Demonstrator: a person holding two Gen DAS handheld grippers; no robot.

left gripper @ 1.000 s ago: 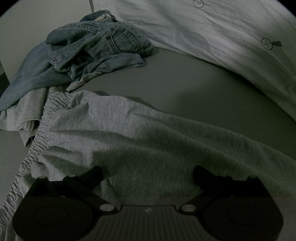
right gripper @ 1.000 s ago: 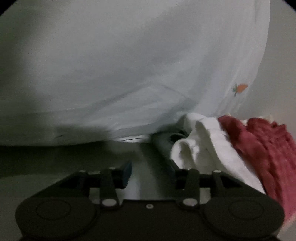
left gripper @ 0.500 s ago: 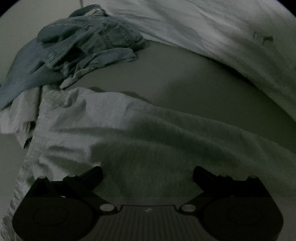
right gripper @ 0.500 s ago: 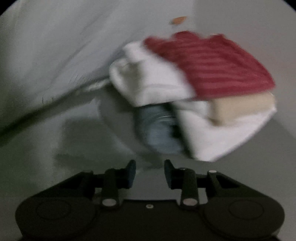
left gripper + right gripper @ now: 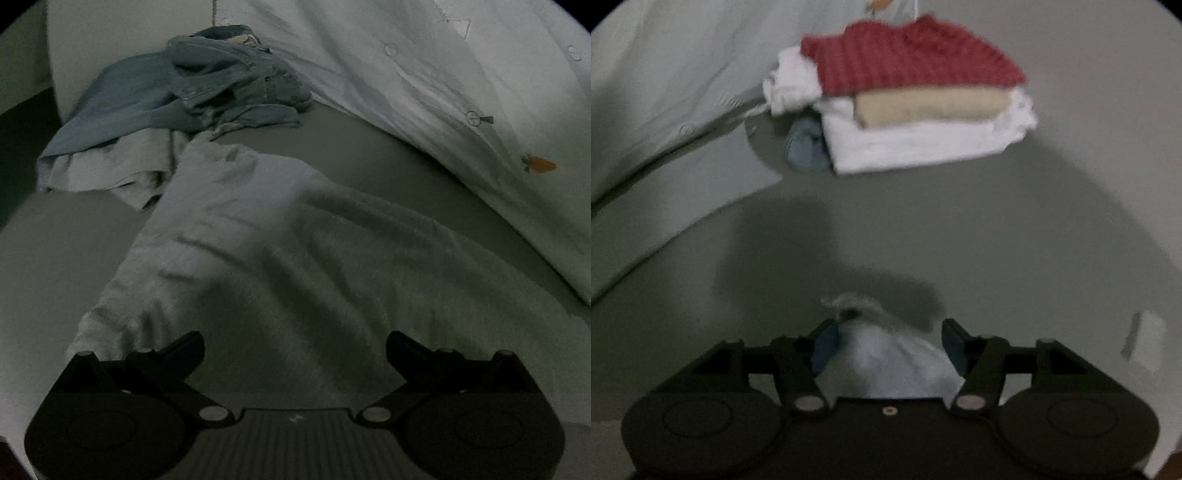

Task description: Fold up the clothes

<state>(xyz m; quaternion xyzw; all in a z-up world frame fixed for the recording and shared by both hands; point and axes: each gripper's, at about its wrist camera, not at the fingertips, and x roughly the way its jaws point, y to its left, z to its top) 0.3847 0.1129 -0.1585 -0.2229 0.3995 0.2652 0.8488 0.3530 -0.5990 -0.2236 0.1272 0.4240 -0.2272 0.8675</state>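
Two grippers were in use. We held the left gripper with its jaws wide apart and nothing between them, low over a light grey, soft knit garment spread across the grey-green bed sheet. Beyond it lay a crumpled pile of blue denim jeans, beside a white printed duvet. We held the right gripper with its jaws apart, a bunched light grey cloth end between them; we could not tell whether the blue pads touched it. Farther off stood a folded stack topped by a red ribbed knit.
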